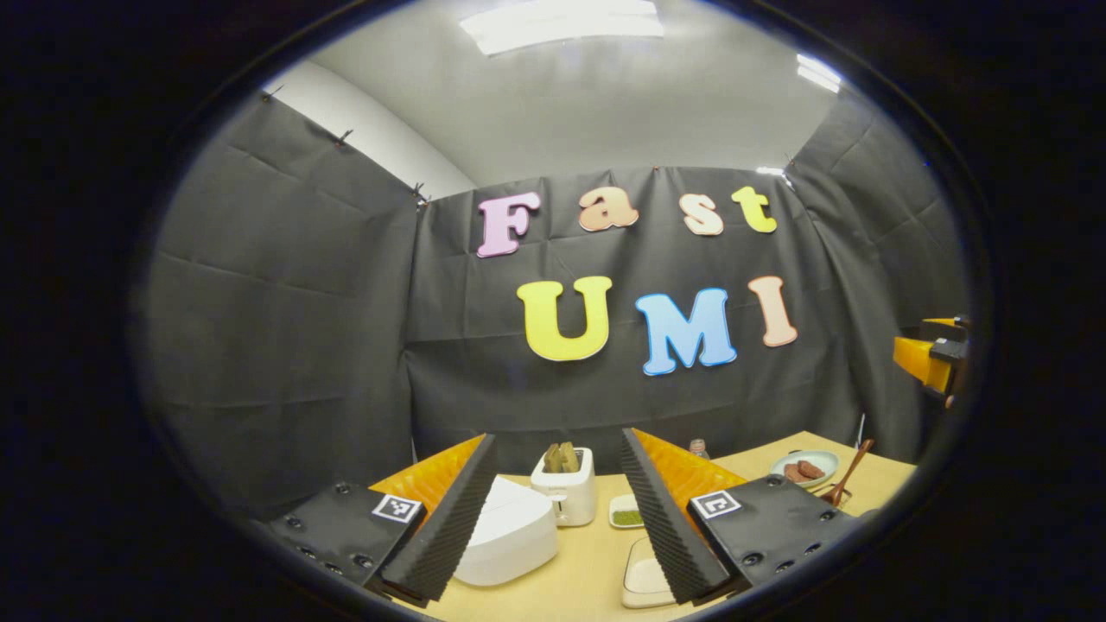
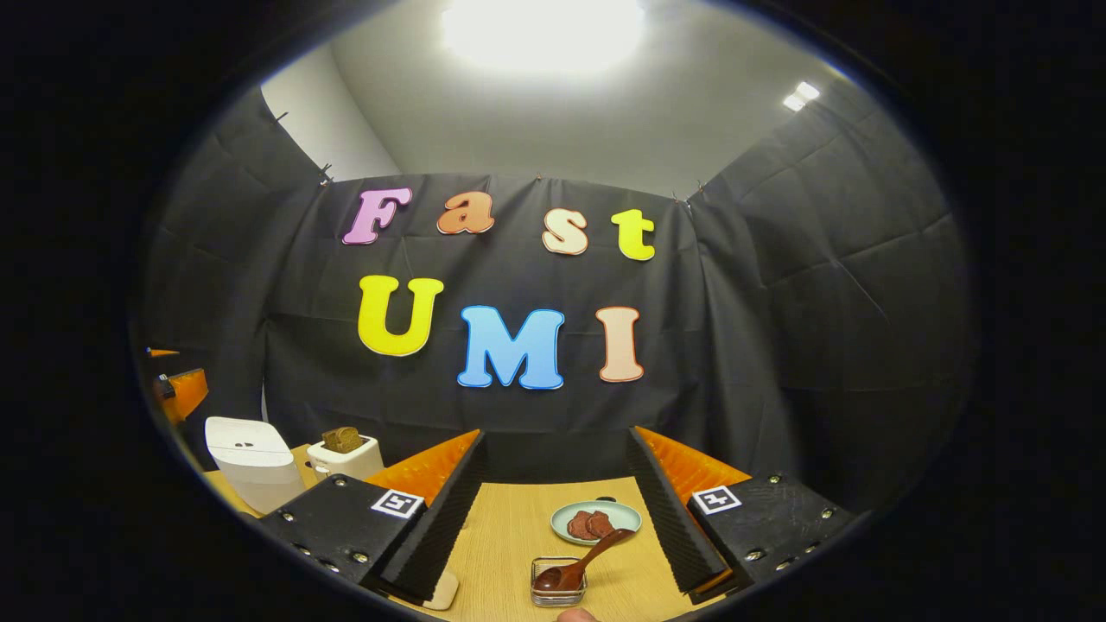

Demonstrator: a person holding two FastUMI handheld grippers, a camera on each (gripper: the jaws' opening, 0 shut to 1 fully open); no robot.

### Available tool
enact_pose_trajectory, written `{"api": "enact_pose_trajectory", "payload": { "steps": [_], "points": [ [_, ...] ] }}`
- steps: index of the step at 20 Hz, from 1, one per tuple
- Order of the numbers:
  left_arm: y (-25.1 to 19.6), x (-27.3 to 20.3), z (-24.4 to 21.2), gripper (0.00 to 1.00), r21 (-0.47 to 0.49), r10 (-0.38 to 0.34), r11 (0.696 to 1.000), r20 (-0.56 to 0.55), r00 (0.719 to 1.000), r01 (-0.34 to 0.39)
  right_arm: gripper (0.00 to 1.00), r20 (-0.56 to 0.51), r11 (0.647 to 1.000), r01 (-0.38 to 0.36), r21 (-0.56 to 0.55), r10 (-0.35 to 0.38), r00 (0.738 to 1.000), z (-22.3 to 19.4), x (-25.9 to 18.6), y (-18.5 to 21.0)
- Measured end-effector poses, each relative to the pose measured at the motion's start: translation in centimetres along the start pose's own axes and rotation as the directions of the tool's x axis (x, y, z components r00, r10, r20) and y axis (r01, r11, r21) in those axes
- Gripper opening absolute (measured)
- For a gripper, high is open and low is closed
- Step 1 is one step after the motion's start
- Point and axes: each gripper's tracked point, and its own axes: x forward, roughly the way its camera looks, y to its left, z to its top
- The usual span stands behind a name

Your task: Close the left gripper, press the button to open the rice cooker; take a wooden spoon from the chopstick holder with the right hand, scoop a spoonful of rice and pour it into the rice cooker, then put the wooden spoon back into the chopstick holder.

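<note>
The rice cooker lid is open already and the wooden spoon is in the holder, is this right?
Not quite. In the left gripper view the rice cooker lid is shut, not open. The spoon does rest in the holder, as the right gripper view shows.

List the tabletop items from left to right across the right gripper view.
White closed rice cooker → white toaster holding brown bread → clear holder with the brown wooden spoon → pale green plate of reddish-brown food.

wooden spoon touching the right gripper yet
Apart. The right gripper view shows the wooden spoon resting in its holder, well between the open right gripper fingers.
</note>
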Motion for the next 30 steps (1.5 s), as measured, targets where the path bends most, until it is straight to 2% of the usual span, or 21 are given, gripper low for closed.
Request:
{"api": "enact_pose_trajectory", "payload": {
  "steps": [1, 4, 6, 9, 12, 13, 15, 16, 18, 23, 24, 25, 30],
  "points": [
    [0.1, 0.0, 0.1, 1.00, 0.000, -0.002, 1.000, -0.002, 1.000, 0.002, 0.97, 0.002, 1.000, -0.001, -0.001, 0.001, 1.000, 0.1, 0.0, 0.0],
    [1.0, -0.3, 0.3, 0.77, -0.007, -0.011, 1.000, 0.001, 1.000, 0.011, 0.97, 0.003, 1.000, -0.003, -0.002, 0.003, 1.000, 0.1, 0.1, 0.0],
    [1.4, -0.4, 0.4, 0.67, 0.001, -0.013, 1.000, 0.007, 1.000, 0.013, 0.97, 0.002, 1.000, -0.007, 0.001, 0.007, 1.000, 0.0, 0.0, 0.2],
    [0.9, -1.5, 0.6, 0.42, 0.007, -0.018, 1.000, 0.023, 1.000, 0.017, 0.97, 0.003, 1.000, -0.011, -0.002, 0.011, 1.000, 0.1, 0.1, 0.4],
    [0.4, -1.7, 0.4, 0.42, 0.007, -0.045, 0.999, 0.017, 0.999, 0.045, 0.97, 0.003, 1.000, -0.019, 0.003, 0.019, 1.000, 0.1, 0.1, 0.8],
    [1.2, -1.8, 0.5, 0.46, 0.014, -0.012, 1.000, 0.027, 1.000, 0.012, 0.97, 0.002, 1.000, -0.020, 0.007, 0.020, 1.000, 0.1, 0.2, 0.9],
    [1.9, -1.6, 0.7, 0.12, 0.004, -0.008, 1.000, 0.035, 0.999, 0.008, 0.97, 0.000, 1.000, -0.020, 0.011, 0.020, 1.000, 0.1, 0.2, 1.0],
    [2.0, -1.5, 0.6, 0.14, -0.004, -0.009, 1.000, 0.030, 0.999, 0.009, 0.97, 0.001, 1.000, -0.020, 0.011, 0.020, 1.000, 0.0, 0.1, 1.1],
    [2.4, -0.8, -0.2, 0.08, -0.021, 0.004, 1.000, 0.007, 1.000, -0.004, 0.97, -0.001, 1.000, -0.021, 0.001, 0.021, 1.000, -0.1, 0.1, 1.4],
    [4.3, 0.8, -1.1, 0.09, -0.036, 0.011, 0.999, -0.021, 1.000, -0.012, 0.97, 0.005, 1.000, -0.015, -0.013, 0.015, 1.000, 0.2, 0.0, 2.2],
    [4.6, 1.3, -1.3, 0.06, -0.036, 0.011, 0.999, -0.022, 1.000, -0.012, 0.97, 0.004, 1.000, -0.012, -0.013, 0.012, 1.000, 0.2, 0.0, 2.4],
    [5.1, 2.0, -1.2, 0.09, -0.040, 0.012, 0.999, -0.022, 1.000, -0.013, 0.97, 0.003, 1.000, -0.006, -0.014, 0.006, 1.000, 0.3, 0.0, 2.4],
    [8.0, 5.2, -2.5, 0.09, -0.041, 0.028, 0.999, -0.031, 0.999, -0.029, 0.97, 0.003, 0.999, 0.034, -0.024, -0.034, 0.999, 0.2, -0.3, 2.4]
  ]
}}
